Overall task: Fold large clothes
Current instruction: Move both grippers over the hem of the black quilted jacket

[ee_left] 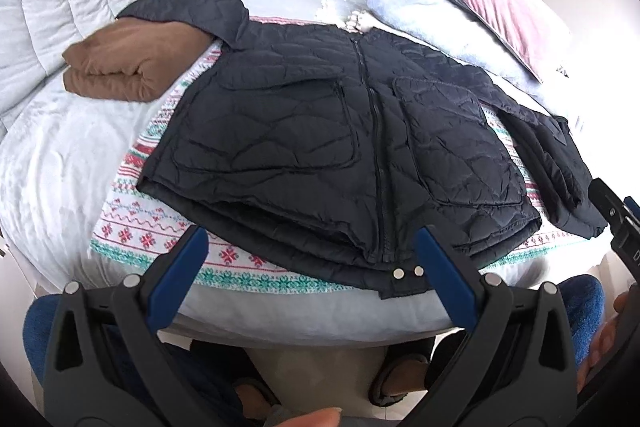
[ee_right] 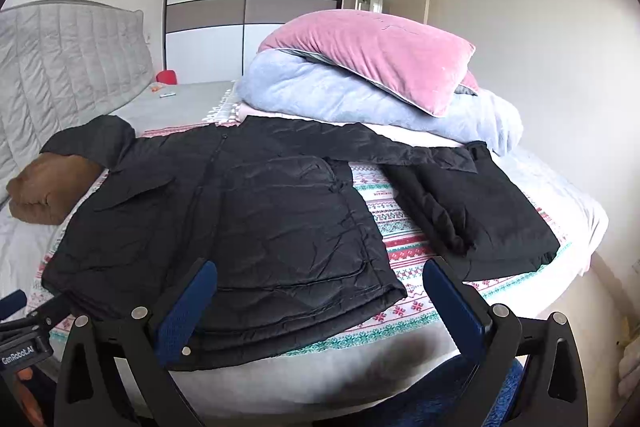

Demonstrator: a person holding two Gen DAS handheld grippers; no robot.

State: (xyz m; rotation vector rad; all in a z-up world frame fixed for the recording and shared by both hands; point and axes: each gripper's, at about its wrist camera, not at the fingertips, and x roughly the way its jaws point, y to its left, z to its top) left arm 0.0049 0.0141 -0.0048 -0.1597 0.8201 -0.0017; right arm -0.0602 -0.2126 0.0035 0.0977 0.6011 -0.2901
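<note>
Lying zipped and front-up on the patterned blanket (ee_left: 132,227) across the bed (ee_left: 52,163), the black jacket (ee_left: 304,131) is spread ready for folding. Both the left gripper (ee_left: 312,263) and right gripper (ee_right: 320,291) hover near its hem, fingers fully apart, holding nothing.

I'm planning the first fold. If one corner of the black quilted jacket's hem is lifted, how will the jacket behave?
The black quilted jacket will probably flop and drape rather than hold shape: its sleeve already lies limp and creased. The puffy quilting suggests it is light for its bulk. Its faintly shiny shell may slide on the patterned blanket, so the far side could drag along.
</note>
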